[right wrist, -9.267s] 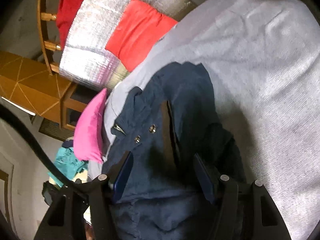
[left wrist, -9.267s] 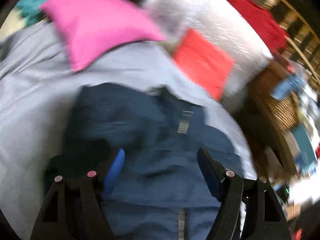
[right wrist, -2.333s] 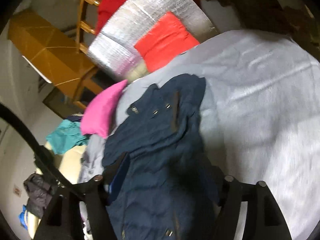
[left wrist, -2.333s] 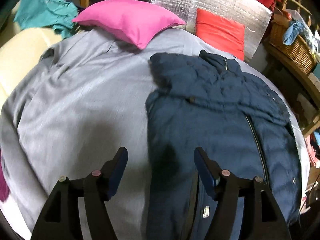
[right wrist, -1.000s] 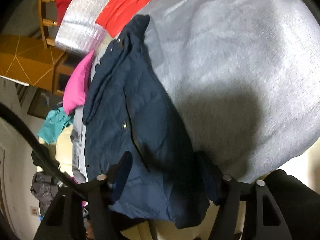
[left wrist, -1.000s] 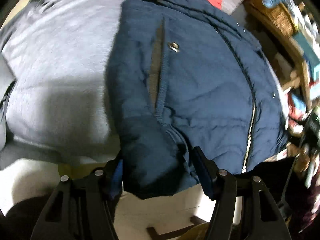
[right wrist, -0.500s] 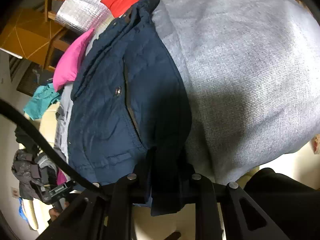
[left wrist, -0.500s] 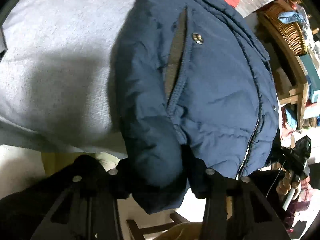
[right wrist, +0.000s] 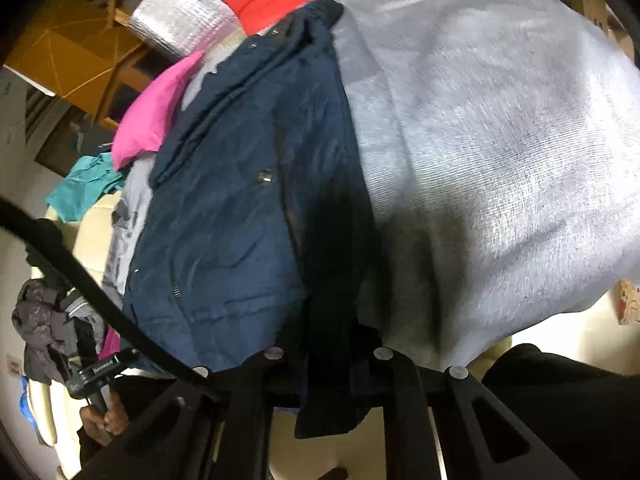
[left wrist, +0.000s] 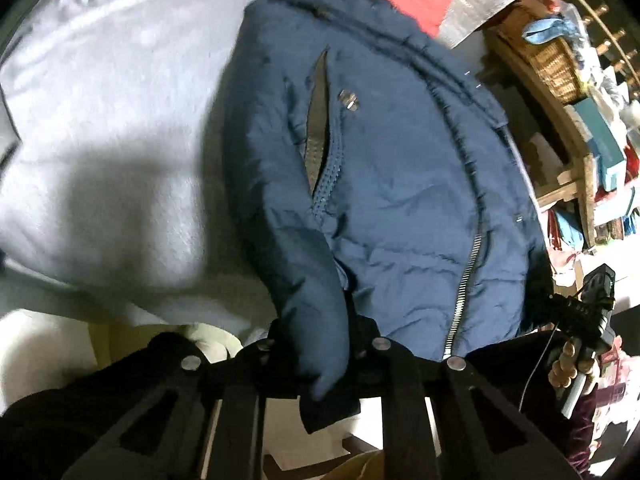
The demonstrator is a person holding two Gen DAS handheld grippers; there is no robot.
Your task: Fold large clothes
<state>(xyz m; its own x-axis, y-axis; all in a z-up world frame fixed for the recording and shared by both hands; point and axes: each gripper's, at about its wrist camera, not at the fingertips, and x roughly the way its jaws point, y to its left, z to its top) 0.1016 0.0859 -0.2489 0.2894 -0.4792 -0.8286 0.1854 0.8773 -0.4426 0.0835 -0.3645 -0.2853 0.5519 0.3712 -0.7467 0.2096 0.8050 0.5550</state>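
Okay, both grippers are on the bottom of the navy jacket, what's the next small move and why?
Probably lift both hem corners together and carry them toward the collar. The left gripper and right gripper have just closed on the navy jacket, which lies flat and zipped on the grey bedspread, its hem overhanging the near edge.

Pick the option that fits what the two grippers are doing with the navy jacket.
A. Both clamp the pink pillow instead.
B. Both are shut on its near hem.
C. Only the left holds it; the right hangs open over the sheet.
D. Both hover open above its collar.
B: the left gripper and the right gripper each have jaws closed on the jacket hem at the bed's near edge.
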